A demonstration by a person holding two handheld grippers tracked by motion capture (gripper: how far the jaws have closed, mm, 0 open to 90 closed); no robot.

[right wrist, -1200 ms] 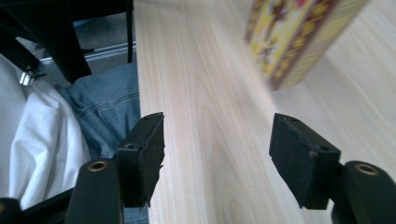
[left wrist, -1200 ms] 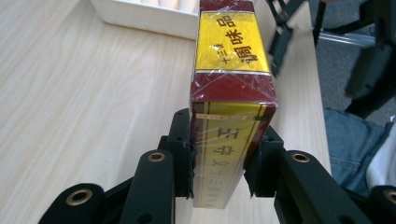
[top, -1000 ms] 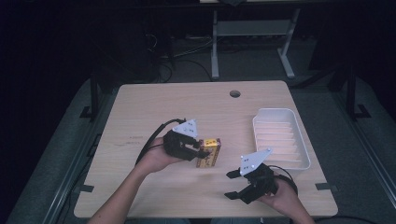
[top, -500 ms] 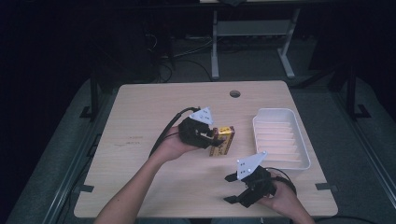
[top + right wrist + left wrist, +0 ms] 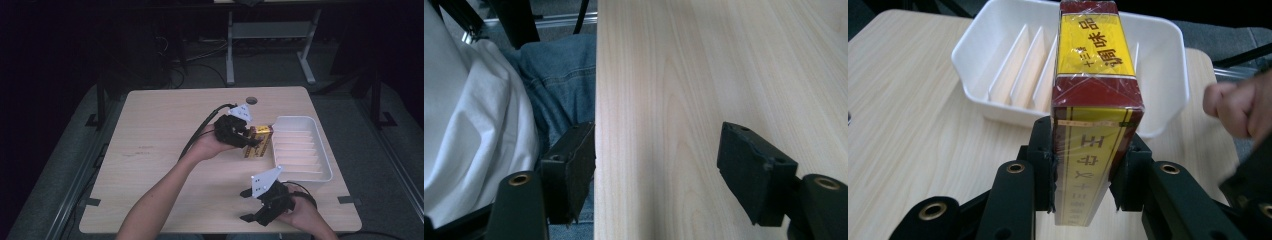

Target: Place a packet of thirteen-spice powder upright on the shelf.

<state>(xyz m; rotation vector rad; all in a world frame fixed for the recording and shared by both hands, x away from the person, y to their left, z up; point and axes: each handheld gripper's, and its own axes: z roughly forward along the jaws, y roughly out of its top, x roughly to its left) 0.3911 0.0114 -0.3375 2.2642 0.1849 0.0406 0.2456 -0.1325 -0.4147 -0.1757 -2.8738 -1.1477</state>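
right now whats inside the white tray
The white tray holds nothing visible: bare white dividers and slots. The red and yellow box, clamped in the left claw, covers its middle, so that part cannot be seen.

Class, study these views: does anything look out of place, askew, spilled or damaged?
Nothing stands out. The left gripper holds the red and yellow box squarely beside the white tray, whose slots sit bare. The right gripper is open over the table edge.

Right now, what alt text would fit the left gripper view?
The left claw grips a red and yellow box on edge, pointed at a white ribbed tray on a wooden table. A hand shows at right.
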